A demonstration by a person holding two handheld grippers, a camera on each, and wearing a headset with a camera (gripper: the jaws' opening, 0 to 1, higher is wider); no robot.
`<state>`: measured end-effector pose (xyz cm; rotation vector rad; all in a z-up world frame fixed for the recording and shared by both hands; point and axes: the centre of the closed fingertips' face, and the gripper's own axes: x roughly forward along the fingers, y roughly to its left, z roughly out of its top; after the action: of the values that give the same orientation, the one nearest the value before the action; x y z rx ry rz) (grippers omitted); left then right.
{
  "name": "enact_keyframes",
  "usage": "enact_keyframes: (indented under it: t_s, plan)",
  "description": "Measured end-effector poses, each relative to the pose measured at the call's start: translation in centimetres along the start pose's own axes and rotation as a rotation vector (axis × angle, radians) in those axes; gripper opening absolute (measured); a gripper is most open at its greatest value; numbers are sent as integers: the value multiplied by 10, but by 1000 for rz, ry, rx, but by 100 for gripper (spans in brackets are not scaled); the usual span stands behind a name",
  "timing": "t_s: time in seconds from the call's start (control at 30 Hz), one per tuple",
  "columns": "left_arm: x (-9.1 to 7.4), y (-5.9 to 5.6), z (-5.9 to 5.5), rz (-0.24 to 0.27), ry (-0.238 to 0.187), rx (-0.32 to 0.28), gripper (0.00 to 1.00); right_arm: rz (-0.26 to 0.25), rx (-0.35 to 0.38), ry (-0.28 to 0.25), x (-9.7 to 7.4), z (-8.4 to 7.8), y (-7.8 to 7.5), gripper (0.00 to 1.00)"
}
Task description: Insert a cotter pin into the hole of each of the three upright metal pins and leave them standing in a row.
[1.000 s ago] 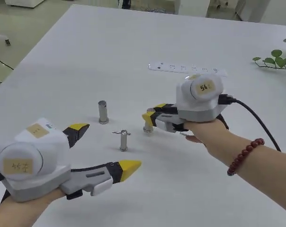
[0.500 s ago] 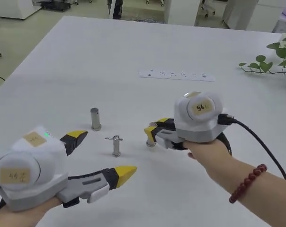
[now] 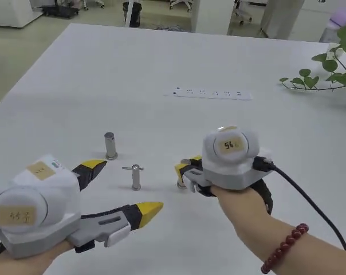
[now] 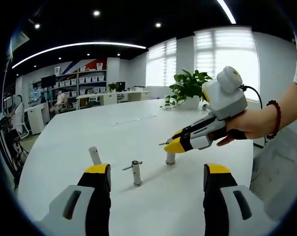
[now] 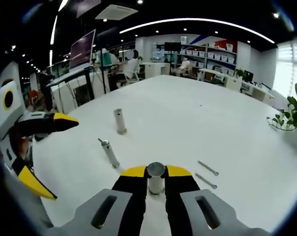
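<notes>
Jaws of the right gripper (image 5: 156,173) clench the end pin (image 5: 156,183), upright on the table (image 3: 161,74); middle pin (image 3: 136,177) beside it carries a cotter (image 3: 131,168); far pin (image 3: 110,145) stands bare; left gripper (image 4: 157,169) gapes released near the row; two loose cotters (image 5: 207,168) lie near the end pin.

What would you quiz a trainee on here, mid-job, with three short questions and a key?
1. True or false: the left gripper is open.
2. How many of the three metal pins carry a cotter pin?
3. The right gripper is shut on: A a loose cotter pin, B the right-hand pin, C nothing.
Key: 1 true. 2 one, the middle pin. 3 B.
</notes>
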<state>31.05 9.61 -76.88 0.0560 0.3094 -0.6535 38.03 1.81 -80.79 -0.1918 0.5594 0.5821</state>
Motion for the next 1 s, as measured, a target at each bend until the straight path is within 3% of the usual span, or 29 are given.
enact_keyframes:
  t_s: [0.1,0.43,1.0]
  plan:
    - [0,0,0,-1,-1,-1,77,-29,18,3,-1,-3,1,13]
    - [0,-1,0,-4,-3,-2,76,-58,70,3,-2,-9,8,13]
    - [0,-2,-1,-8,-7,-8,77,-70,58,-6,-4,-16,13,14]
